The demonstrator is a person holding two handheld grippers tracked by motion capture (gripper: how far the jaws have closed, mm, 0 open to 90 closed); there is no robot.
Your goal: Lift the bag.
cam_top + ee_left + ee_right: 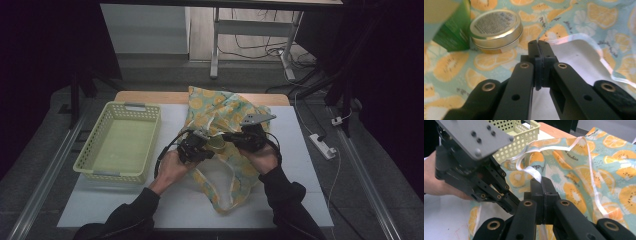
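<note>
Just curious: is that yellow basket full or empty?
Empty. The high view shows the yellow basket with a bare floor inside, nothing lying in it.

place: lab | signs: floor cables [260,50], power strip [323,145], table frame [216,45]

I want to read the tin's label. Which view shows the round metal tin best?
The left gripper view: the tin lies close, its printed lid facing the camera, inside the fruit-print bag. The high view gives a small pale blob between the tongs. The right gripper view doesn't help.
</note>
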